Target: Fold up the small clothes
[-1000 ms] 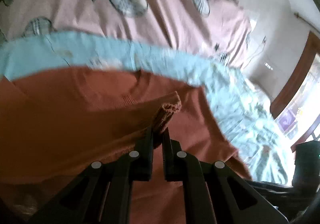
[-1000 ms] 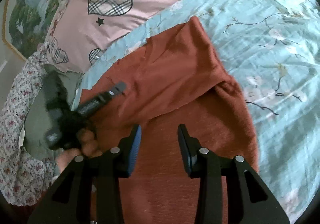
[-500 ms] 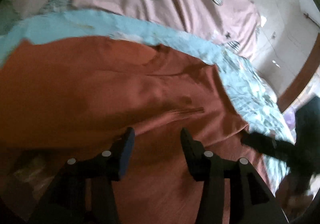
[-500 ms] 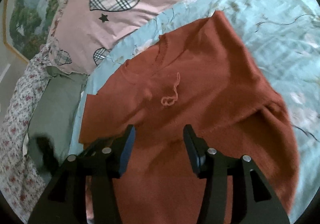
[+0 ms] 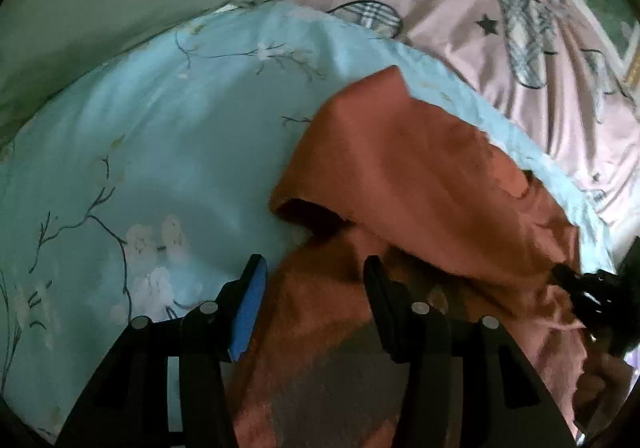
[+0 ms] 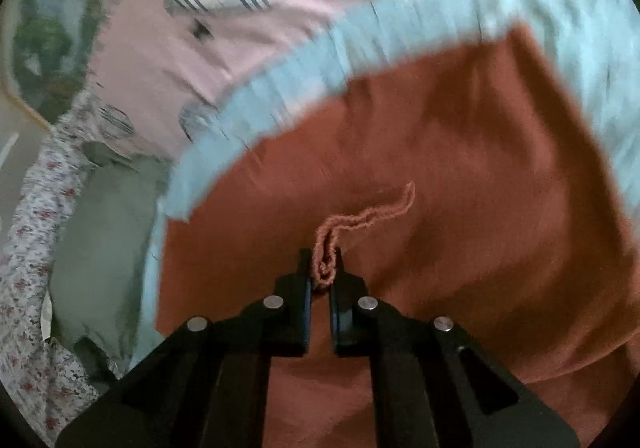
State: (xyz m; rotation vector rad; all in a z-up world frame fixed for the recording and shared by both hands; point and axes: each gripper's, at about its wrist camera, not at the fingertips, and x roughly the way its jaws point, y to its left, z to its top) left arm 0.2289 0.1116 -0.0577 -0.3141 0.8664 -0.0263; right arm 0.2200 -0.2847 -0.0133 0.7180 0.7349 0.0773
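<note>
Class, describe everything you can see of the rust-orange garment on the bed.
The rust-orange garment looks like a soft, fine knit. It lies spread on the light blue floral bedspread, one part folded back over the body with a dark hollow beneath. A rumpled pale cuff or hem is pinched in the shut right gripper. The open left gripper hovers over its edge.
</note>
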